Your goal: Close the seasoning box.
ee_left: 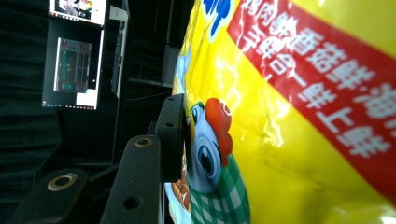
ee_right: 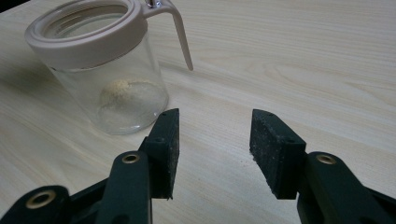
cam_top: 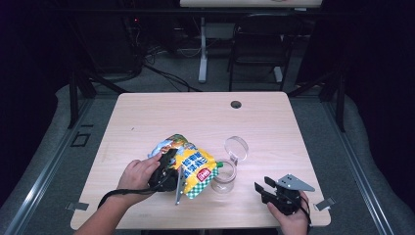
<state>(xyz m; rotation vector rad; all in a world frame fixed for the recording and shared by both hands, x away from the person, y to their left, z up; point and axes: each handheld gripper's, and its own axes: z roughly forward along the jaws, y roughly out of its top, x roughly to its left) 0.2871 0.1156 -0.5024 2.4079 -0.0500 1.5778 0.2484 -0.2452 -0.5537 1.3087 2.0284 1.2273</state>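
Left gripper [cam_top: 172, 161] is clamped on the snack bag [cam_top: 193, 164]: in the left gripper view one pad presses flat against the printed foil [ee_left: 289, 121], next to the cartoon chicken; the other jaw is hidden behind the bag, so the grip on that side is likely but not confirmed. The bag is held off the table [cam_top: 161, 117], tilted, lower corner right at the mouth of the glass jar [cam_top: 225, 177].

The jar stands upright near the middle of the front half of the table, hinged lid [cam_top: 236, 147] flipped open behind it. Right gripper view shows a small pale clump [ee_right: 122, 91] at the jar bottom.

Right gripper [cam_top: 263, 187] sits near the front right edge, jaws spread, nothing between them, pointing toward the jar [ee_right: 100, 65] but apart from it.
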